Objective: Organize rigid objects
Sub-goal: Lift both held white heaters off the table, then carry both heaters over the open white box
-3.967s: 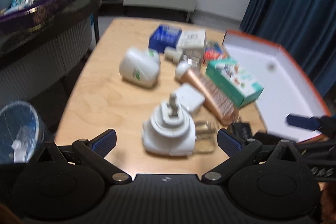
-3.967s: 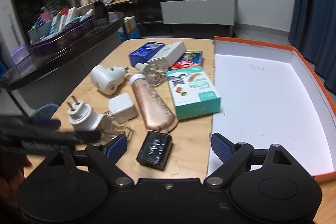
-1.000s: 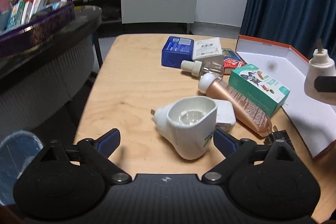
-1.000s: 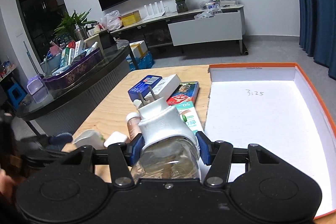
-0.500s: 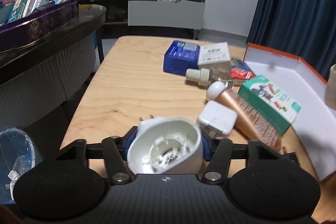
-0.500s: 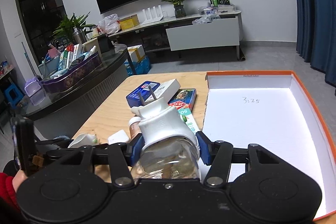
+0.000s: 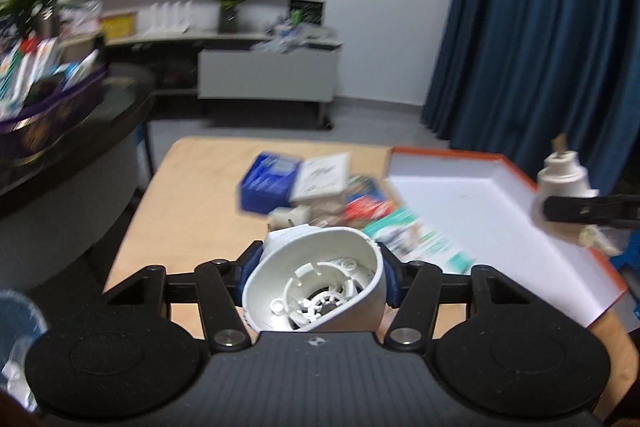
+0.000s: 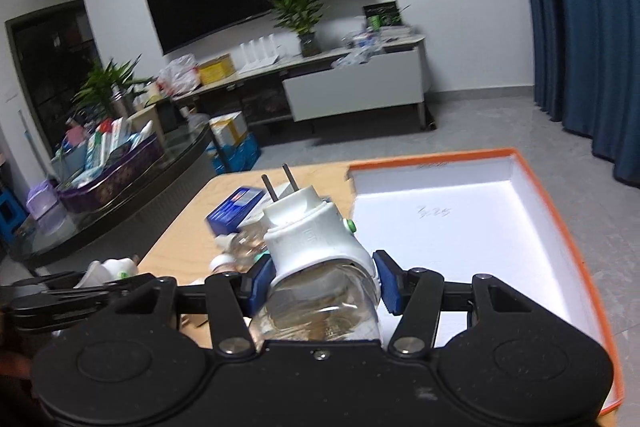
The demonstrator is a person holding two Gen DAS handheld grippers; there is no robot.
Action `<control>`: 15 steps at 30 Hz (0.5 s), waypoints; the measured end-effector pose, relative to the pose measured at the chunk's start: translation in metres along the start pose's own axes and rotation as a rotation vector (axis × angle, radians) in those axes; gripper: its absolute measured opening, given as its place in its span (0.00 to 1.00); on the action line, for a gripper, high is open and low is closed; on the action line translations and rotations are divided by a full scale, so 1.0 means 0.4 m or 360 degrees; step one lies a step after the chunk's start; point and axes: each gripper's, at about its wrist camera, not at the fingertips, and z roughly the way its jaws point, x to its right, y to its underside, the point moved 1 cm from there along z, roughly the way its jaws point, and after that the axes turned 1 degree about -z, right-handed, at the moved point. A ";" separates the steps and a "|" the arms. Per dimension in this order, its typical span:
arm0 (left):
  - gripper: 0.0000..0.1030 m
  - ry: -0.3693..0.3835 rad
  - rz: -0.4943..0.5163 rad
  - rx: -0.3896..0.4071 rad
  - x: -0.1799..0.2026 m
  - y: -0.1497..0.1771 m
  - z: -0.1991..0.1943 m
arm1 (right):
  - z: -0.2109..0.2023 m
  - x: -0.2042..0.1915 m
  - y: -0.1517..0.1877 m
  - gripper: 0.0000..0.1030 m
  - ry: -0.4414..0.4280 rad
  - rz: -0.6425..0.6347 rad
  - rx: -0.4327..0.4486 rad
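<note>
1. White plastic dominates the left wrist view: one hollow plug-in shell [image 7: 316, 279] sits between the left gripper [image 7: 318, 277] pads, open end toward the camera, jaws closed partway and clamped on it, held above the wooden table [image 7: 192, 195] near its front edge. Boxes counted, blurred: one blue box [image 7: 270, 183], one white box [image 7: 322, 175], one teal carton [image 7: 420, 241]. One orange-rimmed tray [image 7: 472, 211] lies along the table's right edge. Right gripper [image 7: 588, 209] at frame right carries a second plug-in unit [image 7: 562, 175].
2. Right wrist view: one plug-in unit with clear bottle [image 8: 320, 259], two prongs up, gripped by the right gripper's [image 8: 320, 283] partly closed jaws, over the tray's [image 8: 560, 211] left rim. Left gripper [image 8: 56, 297] visible lower left; jaw state unreadable here.
</note>
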 end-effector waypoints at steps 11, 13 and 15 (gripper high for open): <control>0.56 0.0303 0.0020 0.0042 0.246 -0.195 0.099 | -0.055 0.148 -0.127 0.63 0.0174 0.0036 0.0132; 0.56 0.0329 0.0009 0.0048 0.275 -0.236 0.124 | -0.062 0.166 -0.159 0.63 0.0187 0.0019 0.0153; 0.56 0.0339 0.0000 0.0073 0.297 -0.271 0.147 | -0.065 0.179 -0.185 0.63 0.0193 0.0006 0.0178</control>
